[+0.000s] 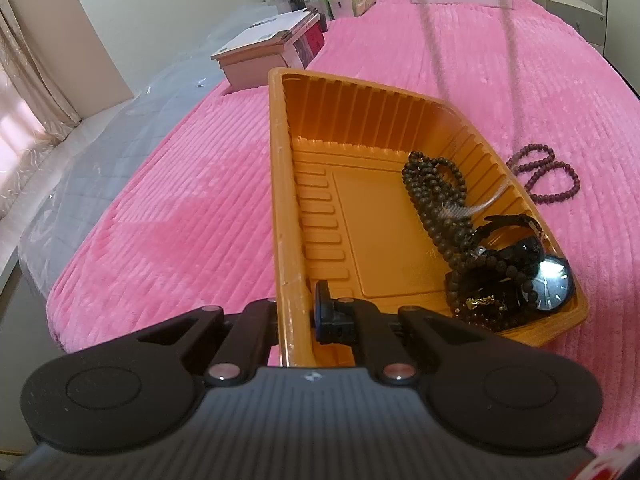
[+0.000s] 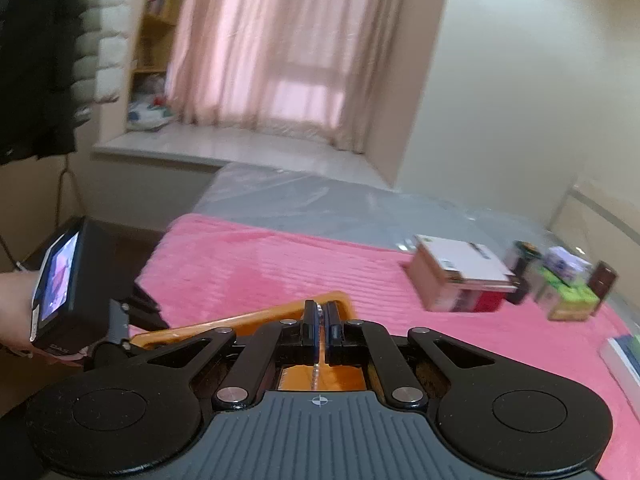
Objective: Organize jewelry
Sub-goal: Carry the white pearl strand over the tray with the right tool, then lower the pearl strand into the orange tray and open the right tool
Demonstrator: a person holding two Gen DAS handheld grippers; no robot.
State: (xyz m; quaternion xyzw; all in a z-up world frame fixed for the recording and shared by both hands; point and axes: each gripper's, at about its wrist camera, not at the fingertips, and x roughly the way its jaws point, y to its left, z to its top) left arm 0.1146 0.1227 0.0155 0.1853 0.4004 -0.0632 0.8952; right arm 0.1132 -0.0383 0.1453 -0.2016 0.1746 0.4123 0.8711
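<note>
Both grippers clamped: left gripper (image 1: 296,312) on orange tray (image 1: 280,184) wall, right gripper (image 2: 320,330) pinching thin chain (image 2: 319,312); purple beads (image 1: 544,174) at 3 o'clock off tray.

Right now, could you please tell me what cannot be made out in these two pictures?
1. Right wrist view: contents of the orange tray, hidden behind the right claw.
2. Right wrist view: the chain pinched in that claw, mostly covered by its pads; what kind of piece is unclear.
3. Left wrist view: the hanging strands, motion-blurred.
4. Left wrist view: the watch dial, partly washed out by glare.
5. Right wrist view: the box labels, blurred.
</note>
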